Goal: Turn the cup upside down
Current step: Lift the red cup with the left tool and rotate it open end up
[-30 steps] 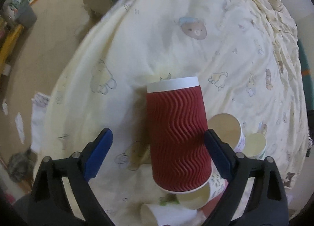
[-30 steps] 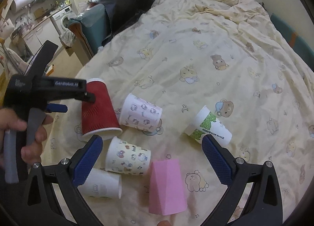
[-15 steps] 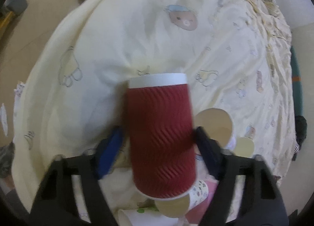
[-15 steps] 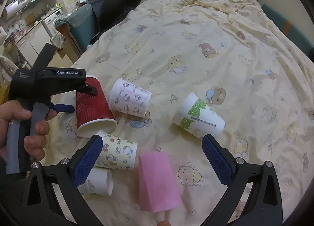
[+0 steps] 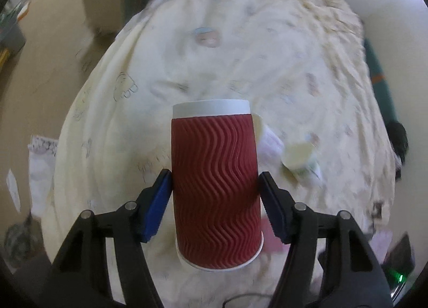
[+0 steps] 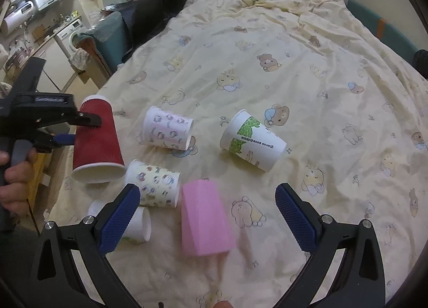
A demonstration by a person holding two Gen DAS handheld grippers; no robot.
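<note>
A red ribbed paper cup (image 5: 216, 187) sits between the blue pads of my left gripper (image 5: 215, 187), which is shut on it. The right wrist view shows the same cup (image 6: 97, 142) at the left, held above the bed and tilted, its white-rimmed mouth down and toward the camera, its base up. The left gripper (image 6: 77, 127) clamps it from the left side, held by a hand. My right gripper (image 6: 207, 211) is open and empty, low over the front of the bed.
A cream bedsheet (image 6: 307, 88) with bear prints covers the bed. On it lie a pink cup (image 6: 204, 218), a green-leaf cup (image 6: 252, 141), two cartoon-print cups (image 6: 167, 131) (image 6: 153, 183) and a small white cup (image 6: 133, 223). The bed edge and floor are at left.
My left gripper has closed on the red cup and lifted it off the sheet. The right gripper has stayed open, shifting only slightly.
</note>
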